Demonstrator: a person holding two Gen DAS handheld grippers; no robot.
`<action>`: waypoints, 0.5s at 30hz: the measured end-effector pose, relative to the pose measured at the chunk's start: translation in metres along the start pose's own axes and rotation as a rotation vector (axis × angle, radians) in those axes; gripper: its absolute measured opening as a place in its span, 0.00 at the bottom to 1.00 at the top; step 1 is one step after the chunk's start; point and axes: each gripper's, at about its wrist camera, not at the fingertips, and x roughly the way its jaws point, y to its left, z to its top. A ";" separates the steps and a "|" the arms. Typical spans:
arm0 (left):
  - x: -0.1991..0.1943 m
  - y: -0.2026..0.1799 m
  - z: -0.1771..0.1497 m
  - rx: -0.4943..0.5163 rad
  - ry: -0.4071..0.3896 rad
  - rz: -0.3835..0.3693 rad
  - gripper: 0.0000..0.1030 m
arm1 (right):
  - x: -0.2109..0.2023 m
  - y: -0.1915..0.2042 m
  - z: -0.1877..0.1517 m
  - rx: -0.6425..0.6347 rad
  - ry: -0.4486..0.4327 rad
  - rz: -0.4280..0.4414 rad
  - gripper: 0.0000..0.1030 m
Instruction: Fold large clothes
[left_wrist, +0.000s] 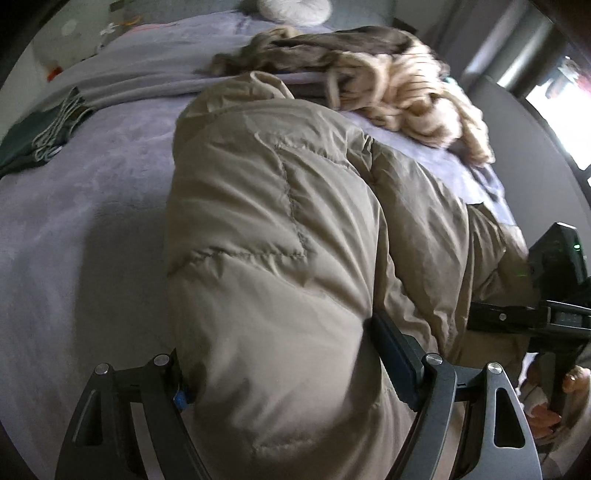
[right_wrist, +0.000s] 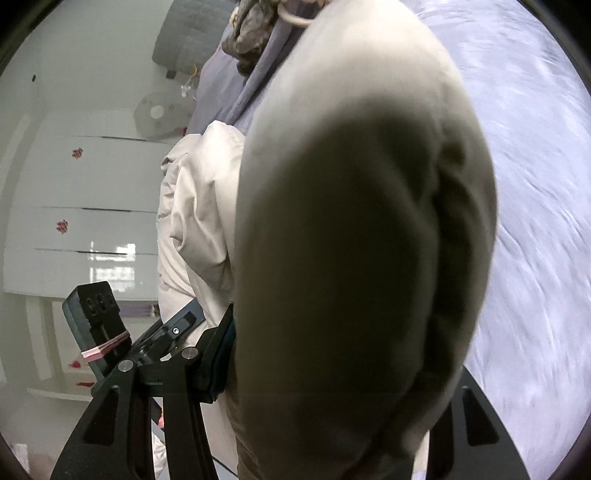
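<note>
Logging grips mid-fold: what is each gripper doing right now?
Left gripper: shut on the puffy beige quilted jacket, a thick fold between its fingers.
Right gripper: shut on the same jacket.

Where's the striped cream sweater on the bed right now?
In the left wrist view the striped cream sweater lies crumpled at the upper right of the purple bedspread, just beyond the beige puffer jacket.

Left gripper (left_wrist: 280, 373): pointed steeply down, jaws set wide, both pads pressed against a thick fold of padded jacket (left_wrist: 280, 229).
Right gripper (right_wrist: 332, 369): angled downward, jaws part-open, clamped on the same jacket; only its left finger (right_wrist: 218, 354) showed clearly.
Fingertips (left_wrist: 570, 380): visible beside the right gripper's handle.
</note>
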 end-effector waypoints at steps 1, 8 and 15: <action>0.011 0.003 0.000 -0.002 0.008 0.017 0.79 | 0.011 0.000 0.006 -0.008 0.007 -0.015 0.55; 0.040 0.026 -0.013 -0.013 -0.001 0.037 0.87 | 0.034 -0.032 0.019 0.024 0.033 -0.078 0.57; 0.018 0.021 -0.008 -0.032 -0.027 0.105 0.89 | 0.004 -0.025 -0.001 0.027 0.013 -0.207 0.66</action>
